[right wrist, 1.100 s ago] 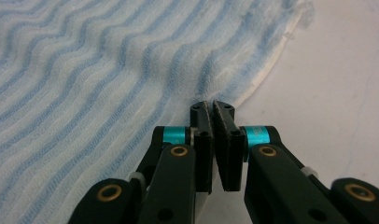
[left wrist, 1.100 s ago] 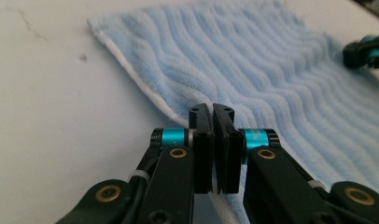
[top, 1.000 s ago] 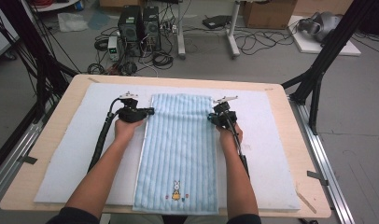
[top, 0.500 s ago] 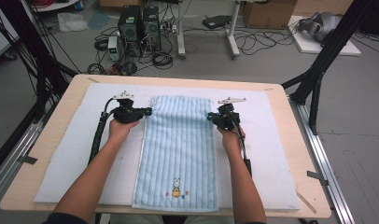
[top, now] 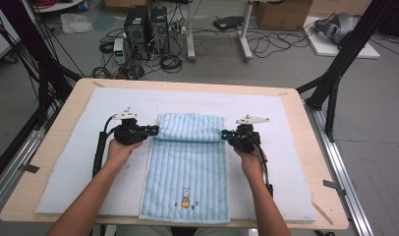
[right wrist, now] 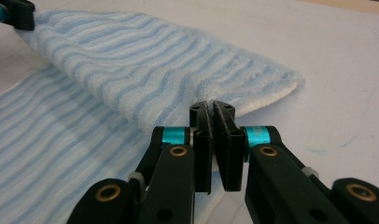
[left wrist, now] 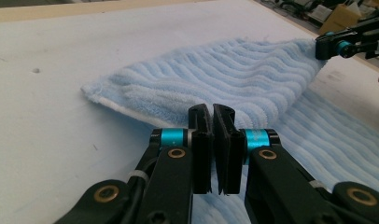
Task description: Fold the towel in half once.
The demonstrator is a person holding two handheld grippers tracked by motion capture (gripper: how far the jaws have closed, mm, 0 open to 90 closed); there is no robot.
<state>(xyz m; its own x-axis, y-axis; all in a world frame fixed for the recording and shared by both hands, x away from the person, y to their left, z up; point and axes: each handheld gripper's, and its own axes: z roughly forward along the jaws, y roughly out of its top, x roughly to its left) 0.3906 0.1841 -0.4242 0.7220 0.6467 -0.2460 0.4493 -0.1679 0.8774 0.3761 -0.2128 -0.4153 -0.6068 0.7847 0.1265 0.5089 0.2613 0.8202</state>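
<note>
A light blue striped towel (top: pixel 187 172) with a small rabbit motif lies lengthwise on the pale mat (top: pixel 70 172). Its far end is lifted and doubled back over itself in a soft roll (top: pixel 190 128). My left gripper (top: pixel 156 130) is shut on the towel's left far corner, and my right gripper (top: pixel 224 133) is shut on the right far corner. In the left gripper view the jaws (left wrist: pixel 212 112) pinch the towel's edge (left wrist: pixel 145 107), with the right gripper (left wrist: pixel 339 46) at the far corner. In the right gripper view the jaws (right wrist: pixel 211 108) hold the white-backed edge (right wrist: pixel 271 91).
The mat covers most of a wooden table (top: pixel 320 162). Black frame legs (top: pixel 335 73) stand at both sides of the table. Computers (top: pixel 146 27), cables and boxes sit on the floor beyond the far edge. Bare mat lies left and right of the towel.
Both hands have drawn back toward the person, pulling the towel's far edge with them. The far end, flat before, now folds over the rest of the towel.
</note>
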